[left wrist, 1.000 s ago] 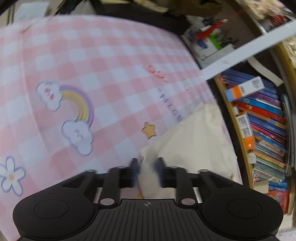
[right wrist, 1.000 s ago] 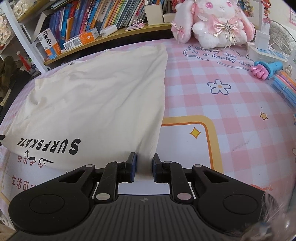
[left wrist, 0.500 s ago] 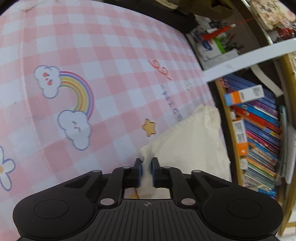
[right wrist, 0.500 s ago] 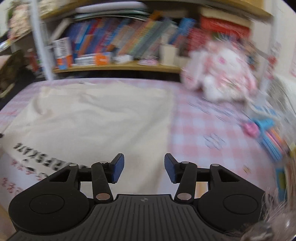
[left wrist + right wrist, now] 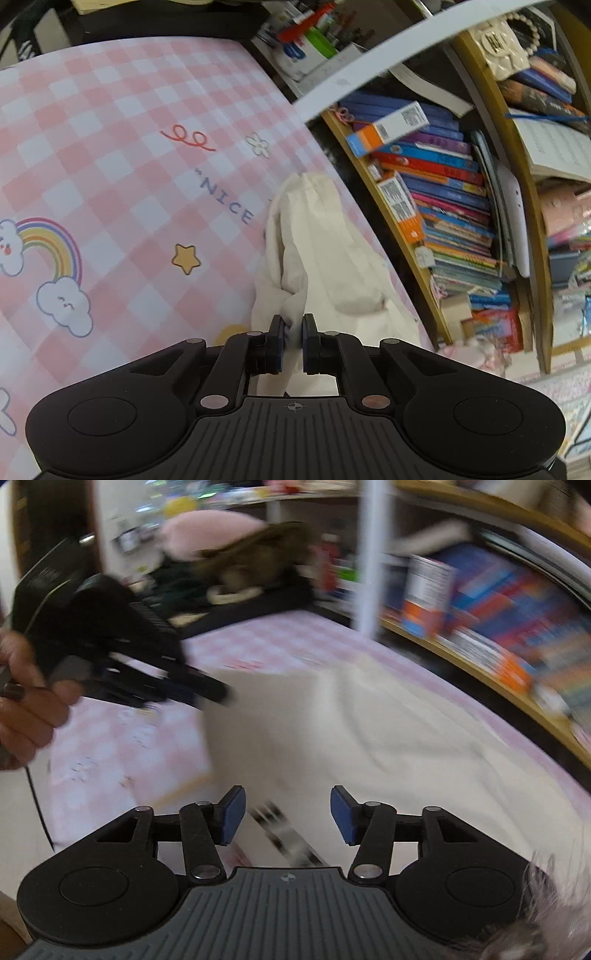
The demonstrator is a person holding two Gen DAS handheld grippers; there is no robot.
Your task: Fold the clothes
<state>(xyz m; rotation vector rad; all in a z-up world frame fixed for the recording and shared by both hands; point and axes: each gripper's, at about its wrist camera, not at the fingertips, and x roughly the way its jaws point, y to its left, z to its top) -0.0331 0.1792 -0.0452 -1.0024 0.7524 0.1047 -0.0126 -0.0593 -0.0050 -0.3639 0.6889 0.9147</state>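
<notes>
The cream cotton garment with black lettering (image 5: 388, 738) lies spread over the pink-and-white checked table mat (image 5: 110, 155), its far edge running along the wooden bookshelf packed with colourful books (image 5: 443, 206). The left gripper (image 5: 293, 332) has its tongs pressed together on a bunched corner of the cloth, lifting it so that a puckered ridge trails away toward the shelf. From the right-hand view, the same tool shows as a dark, blurred shape in the person's hand (image 5: 26, 701) above the garment's near-left edge. The right gripper (image 5: 288, 816) hangs over the lettered end with its tongs spread wide and nothing between them; that view is smeared, so it seems to be swinging. My guess is a fold is being carried across. To do it well, the pinched corner should travel low and flat so the layers beneath do not drag, and the free tool would best pin or take the matching corner so the edge lands square.
</notes>
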